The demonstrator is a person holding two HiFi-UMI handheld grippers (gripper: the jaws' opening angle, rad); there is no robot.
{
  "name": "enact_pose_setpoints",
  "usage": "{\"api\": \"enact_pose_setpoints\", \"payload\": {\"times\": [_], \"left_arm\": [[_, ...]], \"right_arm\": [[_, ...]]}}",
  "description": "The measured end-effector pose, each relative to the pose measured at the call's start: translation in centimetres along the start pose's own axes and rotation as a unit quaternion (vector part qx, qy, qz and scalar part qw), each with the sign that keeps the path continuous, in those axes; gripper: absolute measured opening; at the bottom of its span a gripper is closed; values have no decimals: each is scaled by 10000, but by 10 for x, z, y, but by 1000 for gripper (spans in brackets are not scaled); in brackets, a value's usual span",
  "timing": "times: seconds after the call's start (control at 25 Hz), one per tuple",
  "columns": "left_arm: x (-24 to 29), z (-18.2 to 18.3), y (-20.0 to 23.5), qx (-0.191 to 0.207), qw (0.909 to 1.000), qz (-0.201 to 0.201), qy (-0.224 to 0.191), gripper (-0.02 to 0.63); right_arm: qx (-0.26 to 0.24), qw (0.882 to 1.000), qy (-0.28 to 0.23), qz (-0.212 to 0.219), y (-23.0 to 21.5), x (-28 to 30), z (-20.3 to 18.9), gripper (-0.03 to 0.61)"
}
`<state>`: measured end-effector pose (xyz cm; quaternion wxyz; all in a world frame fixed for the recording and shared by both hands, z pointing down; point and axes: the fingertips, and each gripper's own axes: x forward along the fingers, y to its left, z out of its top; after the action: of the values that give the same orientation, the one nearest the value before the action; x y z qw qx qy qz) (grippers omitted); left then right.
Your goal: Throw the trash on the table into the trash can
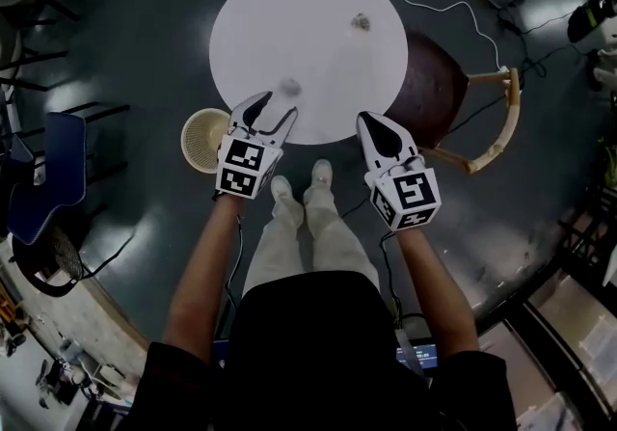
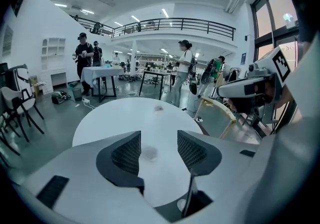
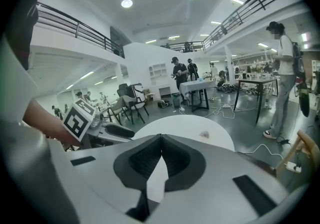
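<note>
Dark glossy floor (image 1: 145, 53) surrounds a round white tabletop (image 1: 289, 5), seen from above by a standing person whose arms reach forward with a tool in each hand.

Two small crumpled scraps of trash lie on the tabletop. The near scrap (image 1: 288, 87) sits close to the edge nearest the person. The far scrap (image 1: 360, 22) lies well apart from it, toward the right side.

A pale round trash can (image 1: 204, 140) stands on the floor just beside the tabletop's near left edge. What it contains cannot be made out.

The left hand-held gripper (image 1: 273, 116) hovers over the near edge with its jaws spread. In its own view the near scrap shows in the gap between the two dark pads, lying on the tabletop just ahead of them and not pinched. The right hand-held gripper (image 1: 374, 125) hangs at the near right edge with its jaws pressed together on nothing. A brown chair (image 1: 429, 82) with a pale wooden frame stands behind it.

Judging from this, the task is at its very start. Both scraps are on the tabletop and neither is held. The left hand-held gripper looks set to take the near scrap first. Each scrap has yet to be picked up, carried to the can and dropped in.
</note>
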<state>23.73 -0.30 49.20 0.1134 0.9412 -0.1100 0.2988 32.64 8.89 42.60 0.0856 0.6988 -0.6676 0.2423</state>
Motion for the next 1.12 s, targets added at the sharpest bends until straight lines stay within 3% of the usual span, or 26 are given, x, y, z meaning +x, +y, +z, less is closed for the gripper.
{"api": "enact_pose_setpoints", "payload": {"times": [0.52,1.12], "left_arm": [[81,-48,24,284,9974,75,659,339],[122,-80,30,508,9884,228,1410,344]], "right_arm": [[279,9995,137,-12,-17,40,-38,15],[422,9988,246,-40,-35,52,-59,15]]}}
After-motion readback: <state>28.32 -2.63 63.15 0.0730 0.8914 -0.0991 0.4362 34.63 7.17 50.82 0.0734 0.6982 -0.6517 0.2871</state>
